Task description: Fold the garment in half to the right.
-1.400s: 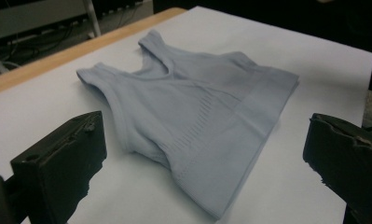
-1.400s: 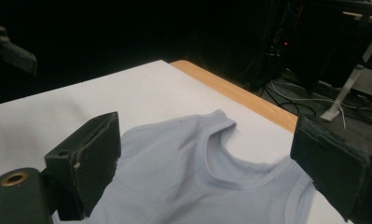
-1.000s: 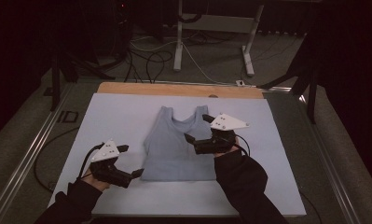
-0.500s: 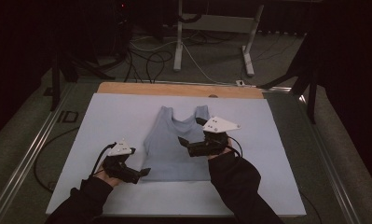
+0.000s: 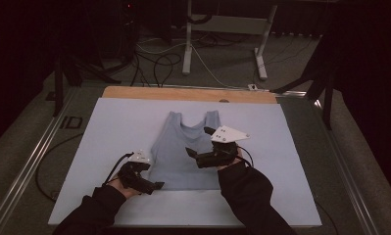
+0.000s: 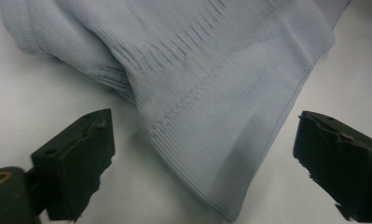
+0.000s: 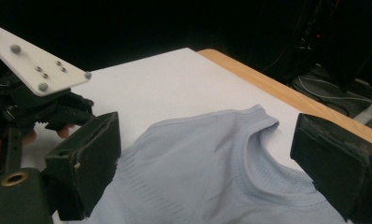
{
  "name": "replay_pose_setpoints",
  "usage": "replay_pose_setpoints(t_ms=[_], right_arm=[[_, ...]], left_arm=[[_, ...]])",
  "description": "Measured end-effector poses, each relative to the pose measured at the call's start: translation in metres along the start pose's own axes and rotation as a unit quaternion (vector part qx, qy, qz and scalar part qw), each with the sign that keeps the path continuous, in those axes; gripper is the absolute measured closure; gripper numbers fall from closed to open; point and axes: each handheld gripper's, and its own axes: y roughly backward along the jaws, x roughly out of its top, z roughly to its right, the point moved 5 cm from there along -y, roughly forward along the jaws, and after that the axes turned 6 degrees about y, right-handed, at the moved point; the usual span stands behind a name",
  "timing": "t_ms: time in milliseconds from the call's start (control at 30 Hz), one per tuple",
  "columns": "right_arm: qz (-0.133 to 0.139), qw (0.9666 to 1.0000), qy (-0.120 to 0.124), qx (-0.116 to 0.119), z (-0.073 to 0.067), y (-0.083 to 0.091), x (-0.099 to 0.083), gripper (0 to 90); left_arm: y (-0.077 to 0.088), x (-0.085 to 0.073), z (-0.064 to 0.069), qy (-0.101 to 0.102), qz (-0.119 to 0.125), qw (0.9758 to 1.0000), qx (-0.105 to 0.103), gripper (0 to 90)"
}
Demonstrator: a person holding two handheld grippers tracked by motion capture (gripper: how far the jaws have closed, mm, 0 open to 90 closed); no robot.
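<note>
Pale blue tank top (image 5: pixel 185 154) lies flat mid-worktop (image 5: pixel 109 127), neck toward the far edge. Left hand-held gripper (image 5: pixel 151 186) at its lower left corner: jaws apart, just been closing, hem corner between them, pads not pressing. Right hand-held gripper (image 5: pixel 200 144) over the top's right side, jaws apart, nothing gripped.

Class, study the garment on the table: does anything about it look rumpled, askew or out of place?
Mostly flat, but the tank top is rumpled at its bottom corner: the hem bunches into a fold, seen in the left gripper view, between the open jaws of the left gripper.
</note>
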Motion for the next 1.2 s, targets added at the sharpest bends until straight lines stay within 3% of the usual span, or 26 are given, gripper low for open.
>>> replay_pose_setpoints(t_ms=[67, 167, 300, 333, 633, 933, 1200], right_arm=[[-0.002, 1.0, 0.003, -0.001, -0.002, 0.0, 0.0, 8.4], [-0.002, 1.0, 0.002, 0.0, -0.002, -0.001, 0.0, 8.4], [-0.002, 1.0, 0.002, 0.001, -0.002, -0.001, 0.0, 8.4], [-0.002, 1.0, 0.001, 0.001, -0.002, -0.001, 0.0, 8.4], [-0.006, 1.0, 0.002, 0.008, -0.004, -0.009, -0.001, 8.4], [-0.008, 0.9999, 0.005, 0.012, -0.008, -0.013, 0.0, 8.4], [-0.009, 0.9998, 0.005, 0.016, -0.01, -0.018, 0.0, 8.4]], left_arm=[[-0.001, 0.0, 0.0, -0.001, -0.003, 1.0, 0.002, 8.7], [-0.004, -0.001, -0.001, 0.018, -0.012, 0.9997, 0.006, 9.4], [-0.003, -0.001, -0.002, 0.029, -0.014, 0.9995, 0.006, 15.1], [-0.003, -0.002, 0.0, 0.027, -0.02, 0.9994, -0.005, 16.2], [0.0, -0.004, 0.007, 0.032, -0.022, 0.9992, -0.013, 33.6], [0.001, -0.009, 0.012, 0.049, -0.027, 0.9969, -0.055, 47.1], [-0.003, -0.005, 0.014, 0.069, -0.02, 0.996, -0.054, 51.7]])
